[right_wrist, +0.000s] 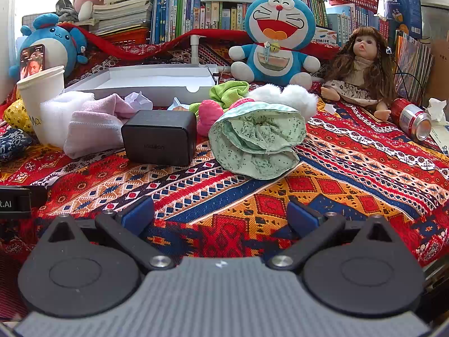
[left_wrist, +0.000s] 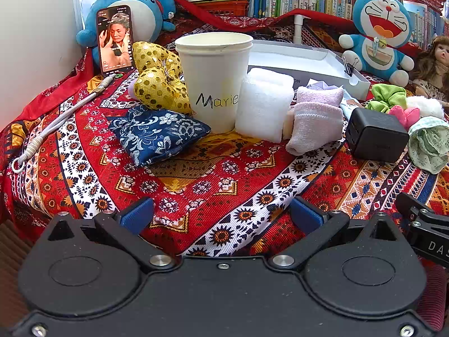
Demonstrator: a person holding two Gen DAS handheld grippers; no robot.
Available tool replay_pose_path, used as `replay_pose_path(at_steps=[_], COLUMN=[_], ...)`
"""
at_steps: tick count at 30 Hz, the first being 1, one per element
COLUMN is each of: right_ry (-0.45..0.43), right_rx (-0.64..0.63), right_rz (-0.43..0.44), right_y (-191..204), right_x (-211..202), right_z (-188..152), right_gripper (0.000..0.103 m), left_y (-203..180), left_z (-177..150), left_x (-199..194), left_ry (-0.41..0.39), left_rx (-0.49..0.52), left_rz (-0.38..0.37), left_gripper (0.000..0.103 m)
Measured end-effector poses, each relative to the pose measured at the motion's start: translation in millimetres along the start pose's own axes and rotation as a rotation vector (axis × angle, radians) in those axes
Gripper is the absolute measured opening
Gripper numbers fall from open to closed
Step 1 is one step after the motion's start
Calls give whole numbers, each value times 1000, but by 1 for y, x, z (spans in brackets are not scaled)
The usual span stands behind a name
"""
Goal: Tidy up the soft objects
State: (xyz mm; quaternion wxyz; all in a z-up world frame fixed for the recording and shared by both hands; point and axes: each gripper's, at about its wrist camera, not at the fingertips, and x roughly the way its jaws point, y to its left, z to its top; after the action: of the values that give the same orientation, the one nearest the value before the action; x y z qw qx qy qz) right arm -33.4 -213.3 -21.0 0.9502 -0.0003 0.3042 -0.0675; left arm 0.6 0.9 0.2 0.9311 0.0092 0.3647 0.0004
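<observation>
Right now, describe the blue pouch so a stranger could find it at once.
Start at the white cup marked "Marie", standing mid-table on the red patterned cloth. The blue pouch lies flat at its foot, toward the phone side, just in front of the gold sequin toy. It alone is navy with a white floral print.

Ahead of my left gripper a white paper cup (left_wrist: pixel 214 81) marked "Marie" stands upright on the patterned cloth (left_wrist: pixel 224 191). Farther off to its left a phone (left_wrist: pixel 115 39) leans upright, its screen lit. Just ahead of my right gripper, to the left, sits a black charger block (right_wrist: pixel 160 137). Far right, a red can (right_wrist: pixel 411 119) lies on its side. Books (right_wrist: pixel 224 14) line the back.
</observation>
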Motion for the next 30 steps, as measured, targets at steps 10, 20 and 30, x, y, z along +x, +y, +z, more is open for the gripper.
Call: replay_pose_path(at_steps=[10,20,30], right_ry=[0,0,-14], right_rx=[0,0,1], right_rz=[0,0,6], right_y=[0,0,-1], right_x=[0,0,0], right_z=[0,0,0], right_gripper=[103,103,103], left_y=[0,0,0], left_z=[0,0,0], left_x=[0,0,0], left_ry=[0,-1,-2], left_rx=[0,0,0], left_rz=[0,0,0], left_gripper=[103,103,103])
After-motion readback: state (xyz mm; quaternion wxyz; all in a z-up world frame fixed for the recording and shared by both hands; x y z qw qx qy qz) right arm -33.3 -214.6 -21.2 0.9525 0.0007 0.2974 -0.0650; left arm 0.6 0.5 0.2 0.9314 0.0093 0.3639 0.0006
